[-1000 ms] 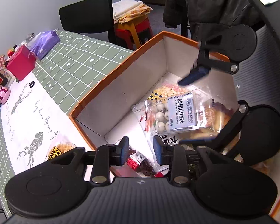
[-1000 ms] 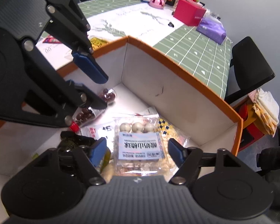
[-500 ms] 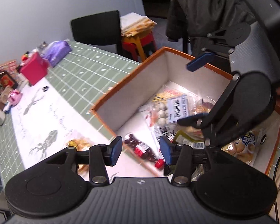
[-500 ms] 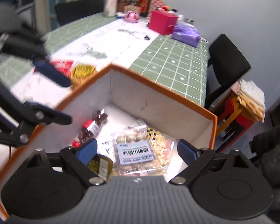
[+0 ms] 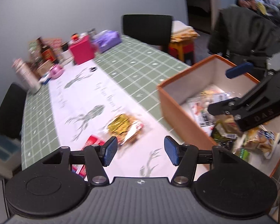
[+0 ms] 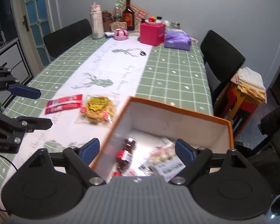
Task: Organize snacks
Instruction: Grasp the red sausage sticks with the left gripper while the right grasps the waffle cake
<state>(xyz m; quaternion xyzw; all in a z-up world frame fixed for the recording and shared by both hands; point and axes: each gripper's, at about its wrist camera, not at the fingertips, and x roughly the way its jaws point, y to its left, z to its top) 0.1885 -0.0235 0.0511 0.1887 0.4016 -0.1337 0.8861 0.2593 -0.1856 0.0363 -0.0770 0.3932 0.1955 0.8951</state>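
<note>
An orange box (image 5: 177, 104) with white inner walls stands on the table and holds several snack packs; it also shows in the right wrist view (image 6: 177, 110). A yellow snack bag (image 5: 125, 127) and a red packet (image 5: 92, 141) lie on the white runner left of the box. They show in the right wrist view too, the bag (image 6: 98, 109) right of the red packet (image 6: 64, 103). My left gripper (image 5: 141, 150) is open and empty above the runner, near the bag. My right gripper (image 6: 135, 152) is open and empty above the box's near left corner.
A pink box (image 6: 152, 33), a purple pack (image 6: 177, 41), bottles (image 6: 128, 17) and a pink cup (image 6: 121, 34) crowd the far end of the table. Black chairs (image 6: 222, 56) stand around it. A red and yellow stool (image 6: 242, 100) stands at the right.
Both grippers have risen out of the box and pulled back. The left one has swung left over the runner and opened wider. The right one has opened wider too.
</note>
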